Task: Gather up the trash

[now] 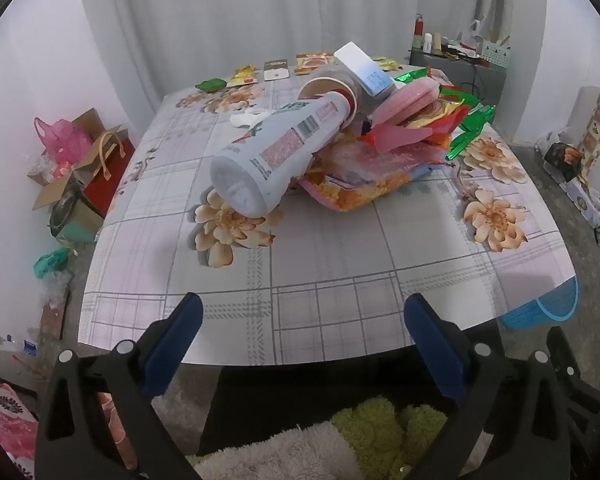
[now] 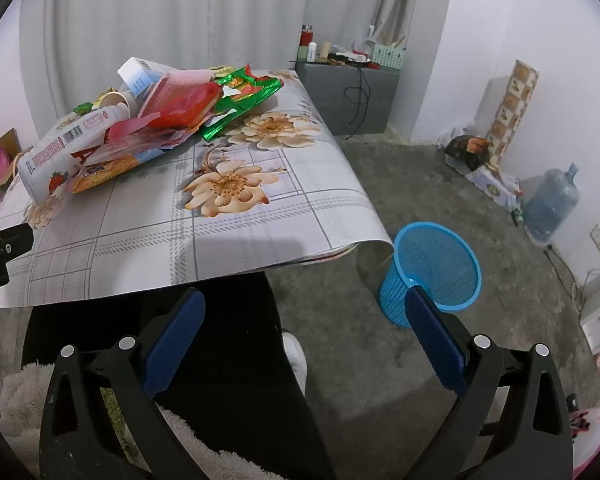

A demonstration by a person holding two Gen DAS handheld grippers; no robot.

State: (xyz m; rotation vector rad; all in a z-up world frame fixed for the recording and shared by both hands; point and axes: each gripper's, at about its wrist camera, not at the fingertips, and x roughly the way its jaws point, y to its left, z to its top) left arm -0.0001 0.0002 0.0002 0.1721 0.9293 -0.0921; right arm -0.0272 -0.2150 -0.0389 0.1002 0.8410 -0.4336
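Note:
A heap of trash sits on the flowered tablecloth (image 1: 320, 264): a white plastic bottle (image 1: 276, 152) on its side, a paper cup (image 1: 328, 88), a white box (image 1: 364, 68), pink and red wrappers (image 1: 400, 128) and green foil (image 1: 468, 128). The heap also shows in the right wrist view, with the bottle (image 2: 64, 148) at its left. My left gripper (image 1: 304, 312) is open and empty at the table's near edge, well short of the heap. My right gripper (image 2: 304, 304) is open and empty, below the table edge beside a blue mesh bin (image 2: 436, 268) on the floor.
More wrappers (image 1: 276, 68) lie at the table's far edge. Boxes and bags (image 1: 76, 160) crowd the floor at left. A grey cabinet (image 2: 348, 96) with bottles stands behind the table. A water jug (image 2: 552, 204) and boxes line the right wall.

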